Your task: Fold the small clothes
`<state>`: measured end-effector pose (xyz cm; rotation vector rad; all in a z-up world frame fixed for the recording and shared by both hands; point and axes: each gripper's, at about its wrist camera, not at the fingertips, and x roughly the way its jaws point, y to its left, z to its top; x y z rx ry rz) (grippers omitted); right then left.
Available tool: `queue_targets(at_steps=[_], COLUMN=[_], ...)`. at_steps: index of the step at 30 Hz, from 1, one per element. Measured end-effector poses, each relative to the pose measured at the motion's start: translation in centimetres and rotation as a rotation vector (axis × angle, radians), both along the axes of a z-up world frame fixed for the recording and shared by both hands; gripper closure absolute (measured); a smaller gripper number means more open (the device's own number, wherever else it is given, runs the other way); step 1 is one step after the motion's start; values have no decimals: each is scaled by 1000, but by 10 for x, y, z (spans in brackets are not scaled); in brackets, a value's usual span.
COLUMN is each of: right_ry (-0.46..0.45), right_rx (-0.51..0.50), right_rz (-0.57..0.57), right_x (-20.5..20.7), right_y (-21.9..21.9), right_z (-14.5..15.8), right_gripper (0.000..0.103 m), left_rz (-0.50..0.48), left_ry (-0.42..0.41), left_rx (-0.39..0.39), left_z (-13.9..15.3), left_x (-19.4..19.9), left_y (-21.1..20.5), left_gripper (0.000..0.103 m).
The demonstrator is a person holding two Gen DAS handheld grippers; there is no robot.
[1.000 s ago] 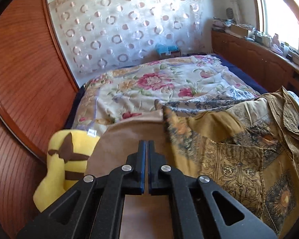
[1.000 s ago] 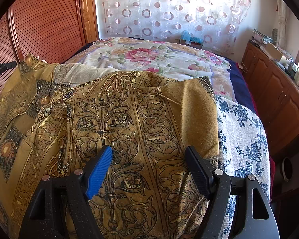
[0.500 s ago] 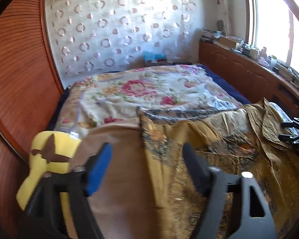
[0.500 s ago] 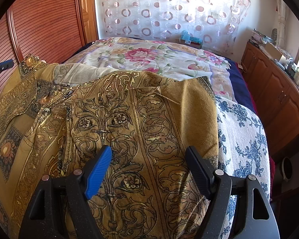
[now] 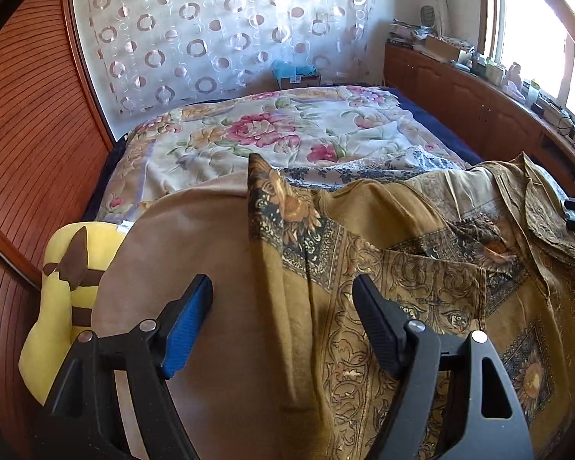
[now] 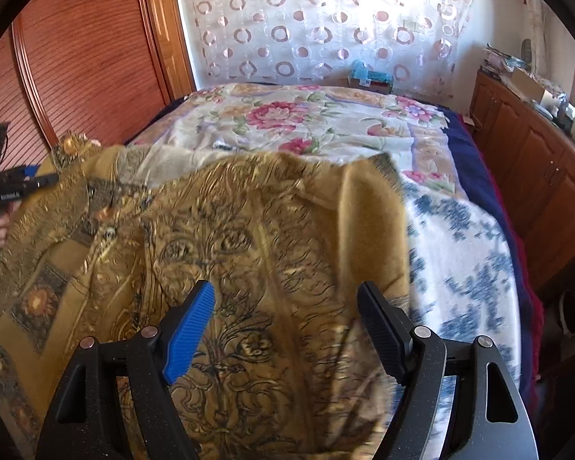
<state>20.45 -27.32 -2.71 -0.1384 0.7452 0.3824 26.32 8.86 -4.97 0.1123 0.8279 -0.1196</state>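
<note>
Both claws tilt downward over one gold patterned shirt (image 5: 421,280) spread across the frame's lower half. The left claw (image 5: 283,326) is spread and empty, as is the right claw (image 6: 285,329). One yellow plush toy (image 5: 61,306) sits lower left.

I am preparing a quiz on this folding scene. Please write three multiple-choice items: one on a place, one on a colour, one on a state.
1. Where is the yellow plush toy in the left wrist view?
A. left of the brown cloth
B. on the cupboard
C. on the floral bedspread

2. The gold patterned shirt lies beside a towel that is
A. red
B. white and blue
C. green

3. The right gripper is
A. shut on the shirt
B. open
C. holding the toy

Key: 1 A, beside the cloth's left edge; 2 B, blue flowers on white; 3 B, jaws apart.
</note>
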Motion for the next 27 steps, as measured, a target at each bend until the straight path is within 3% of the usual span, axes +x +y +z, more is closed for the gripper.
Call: queue_targets(at_steps=[6, 16, 19, 23, 24, 25, 26, 27], right_ry=[-35, 62, 51, 37, 35, 33, 32, 31], right_rx=[-64, -69, -81, -94, -93, -92, -94, -102], right_rz=[-30, -84, -83, -62, -52, -34, -5, 19], right_x=[21, 88, 92, 92, 91, 89, 88, 85], right_y=[-15, -27, -17, -12, -14, -15, -14, -11], right_z=[14, -8, -5, -4, -4, -3, -3, -2], right_gripper=[24, 24, 24, 28, 36, 42, 58, 68], left_rz=[5, -12, -23, -52, -59, -65, -71, -78], left_ry=[-5, -10, -12, -3, -3, -7, -8, -11], left_rx=[1, -19, -29, -62, -65, -61, -58, -61], left_z=[-1, 6, 9, 10, 9, 10, 10, 10], left_x=[0, -2, -2, 0, 1, 0, -1, -2], left_y=[0, -1, -1, -2, -2, -5, -7, -9], left_gripper=[27, 30, 41, 76, 89, 95, 96, 98])
